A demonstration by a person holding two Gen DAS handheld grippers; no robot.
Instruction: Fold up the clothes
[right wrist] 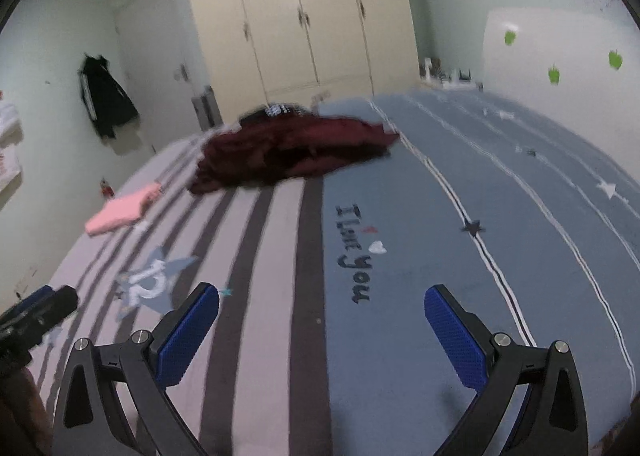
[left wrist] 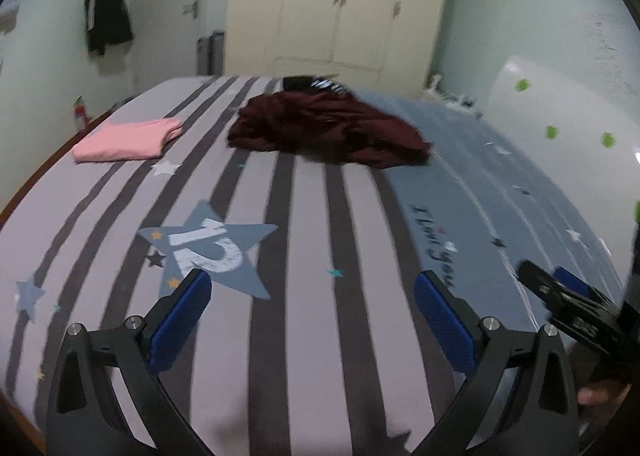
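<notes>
Cream wardrobe [right wrist: 300,16] — black jacket [left wrist: 107,8] hanging on wall.

1. Maroon garment [left wrist: 332,128]: dark red fabric, unfolded, lying in a crumpled, spread heap on the bed. In the left wrist view it sits at 12 o'clock, far from the camera.
2. Pink garment [left wrist: 128,138]: light pink fabric, folded into a flat, neat rectangle. It lies at 10 o'clock near the bed's left edge, apart from the maroon garment.
3. Dark garment [left wrist: 310,83]: black with white markings, mostly hidden behind the maroon heap; state indeterminate.
</notes>
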